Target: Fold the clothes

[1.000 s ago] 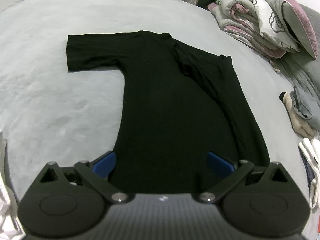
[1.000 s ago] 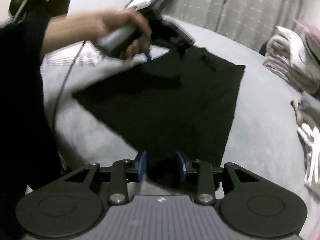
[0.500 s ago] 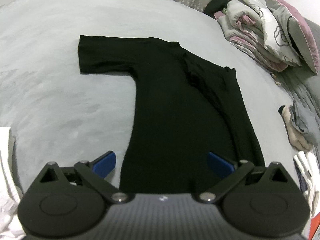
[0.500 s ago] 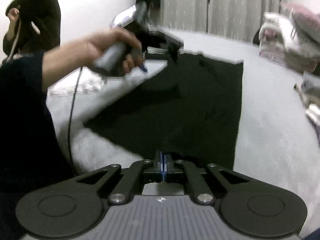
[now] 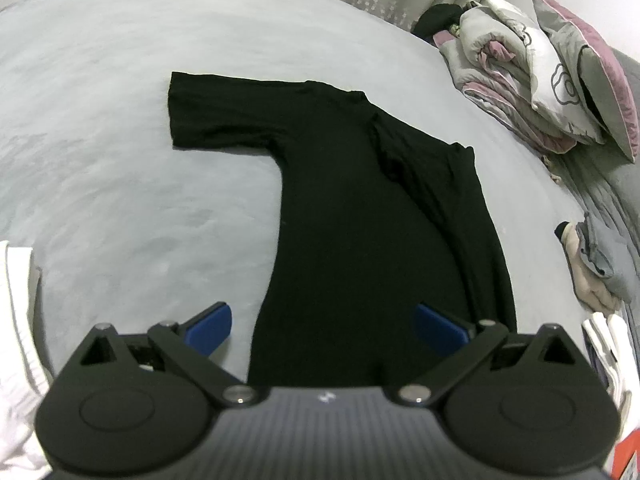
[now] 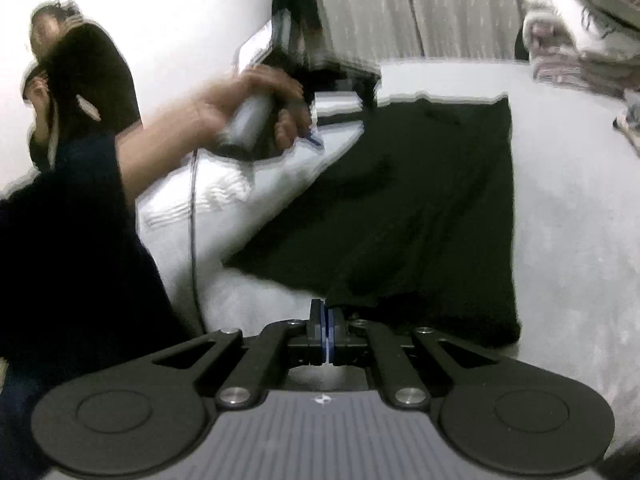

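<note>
A black short-sleeved shirt (image 5: pixel 360 216) lies flat on the grey bed (image 5: pixel 120 152), its right side folded inward and its left sleeve spread out. My left gripper (image 5: pixel 324 324) hovers open over the shirt's lower hem, with the cloth's left edge between its blue fingers. In the right wrist view the same shirt (image 6: pixel 440 200) lies ahead. My right gripper (image 6: pixel 326 320) is shut on the near corner of its hem, which rises to the pads. A person's hand (image 6: pixel 240 108) holds the left gripper above the bed, blurred.
Folded quilts and pillows (image 5: pixel 540 72) are piled at the bed's far right. Small stacks of folded clothes (image 5: pixel 596 264) sit along the right edge. A white garment (image 5: pixel 16 320) lies at the left. A second person (image 6: pixel 76 80) stands by the wall.
My right gripper has gone from open around the hem to shut on it and lifted the corner. The left gripper has drifted left and back, staying open.
</note>
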Demonstrator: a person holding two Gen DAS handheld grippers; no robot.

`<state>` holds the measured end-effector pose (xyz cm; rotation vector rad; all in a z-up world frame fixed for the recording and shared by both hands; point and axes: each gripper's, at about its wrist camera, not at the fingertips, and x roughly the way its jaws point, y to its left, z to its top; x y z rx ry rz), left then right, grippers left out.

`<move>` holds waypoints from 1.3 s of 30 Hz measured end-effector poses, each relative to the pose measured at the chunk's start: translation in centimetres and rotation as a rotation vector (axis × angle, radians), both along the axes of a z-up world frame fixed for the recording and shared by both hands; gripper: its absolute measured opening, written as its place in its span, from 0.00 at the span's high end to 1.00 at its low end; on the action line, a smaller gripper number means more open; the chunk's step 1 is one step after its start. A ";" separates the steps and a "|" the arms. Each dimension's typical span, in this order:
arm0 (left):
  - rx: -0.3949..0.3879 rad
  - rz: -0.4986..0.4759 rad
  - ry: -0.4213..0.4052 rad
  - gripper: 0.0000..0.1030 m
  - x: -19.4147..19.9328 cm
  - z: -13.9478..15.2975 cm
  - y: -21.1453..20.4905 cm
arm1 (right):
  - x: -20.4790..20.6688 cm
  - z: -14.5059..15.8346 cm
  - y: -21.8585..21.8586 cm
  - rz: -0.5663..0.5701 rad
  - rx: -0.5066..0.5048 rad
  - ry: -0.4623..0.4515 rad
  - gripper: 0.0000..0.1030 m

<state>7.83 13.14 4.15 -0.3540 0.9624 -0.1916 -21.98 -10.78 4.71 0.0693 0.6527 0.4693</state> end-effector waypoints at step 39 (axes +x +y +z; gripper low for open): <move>-0.082 0.033 0.093 0.01 2.9 -2.2 2.6 | 58.0 -2.7 5.7 -0.145 -0.299 0.173 0.65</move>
